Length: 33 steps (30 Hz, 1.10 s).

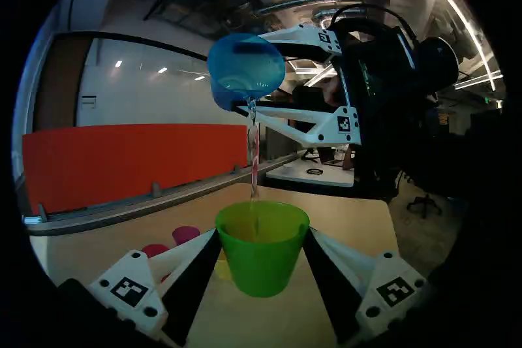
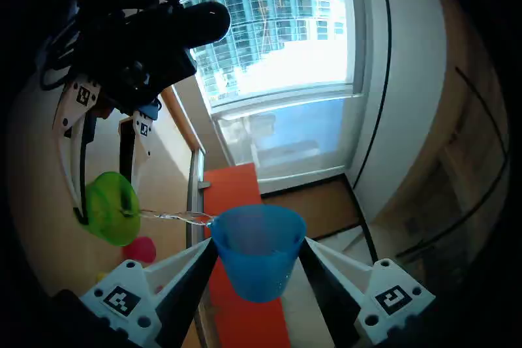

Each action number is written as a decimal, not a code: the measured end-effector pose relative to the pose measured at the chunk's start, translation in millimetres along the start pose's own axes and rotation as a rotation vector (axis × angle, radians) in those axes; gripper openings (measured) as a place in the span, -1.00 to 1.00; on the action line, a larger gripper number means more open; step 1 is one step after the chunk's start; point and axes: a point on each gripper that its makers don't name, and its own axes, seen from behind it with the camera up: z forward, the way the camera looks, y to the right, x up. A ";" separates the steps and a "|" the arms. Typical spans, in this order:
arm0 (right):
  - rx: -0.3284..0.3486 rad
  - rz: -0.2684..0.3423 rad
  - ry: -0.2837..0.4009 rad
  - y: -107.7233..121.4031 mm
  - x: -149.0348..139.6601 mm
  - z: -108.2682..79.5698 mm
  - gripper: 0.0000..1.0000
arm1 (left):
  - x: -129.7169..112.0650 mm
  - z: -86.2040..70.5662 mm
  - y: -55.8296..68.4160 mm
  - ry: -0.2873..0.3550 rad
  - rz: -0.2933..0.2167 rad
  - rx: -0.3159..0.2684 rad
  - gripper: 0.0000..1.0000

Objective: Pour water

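Orange partition (image 1: 130, 158), bright window (image 2: 280, 54)

The left gripper view looks level across the desk (image 1: 346, 217) from just behind the left claw (image 1: 262, 237), with the green cup (image 1: 262, 260) close up. The right gripper view is rolled sideways and faces a window (image 2: 280, 41) from behind the right claw (image 2: 258, 247), with the blue cup (image 2: 258, 260) close up. The 2 views share both cups, the water stream (image 1: 253, 152) and the orange partition (image 1: 130, 158).

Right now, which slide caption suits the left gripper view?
Right gripper tips a blue plastic cup, streaming water into the left gripper's green plastic cup.
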 end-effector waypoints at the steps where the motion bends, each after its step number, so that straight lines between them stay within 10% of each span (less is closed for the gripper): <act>1: 0.000 -0.002 0.000 0.1 0.1 0.1 0.77 | 0.1 0.2 0.0 0.000 0.000 0.000 0.71; 33: -0.012 -0.146 0.007 8.4 7.4 -2.9 0.76 | 2.5 2.8 3.3 0.001 0.000 -0.011 0.70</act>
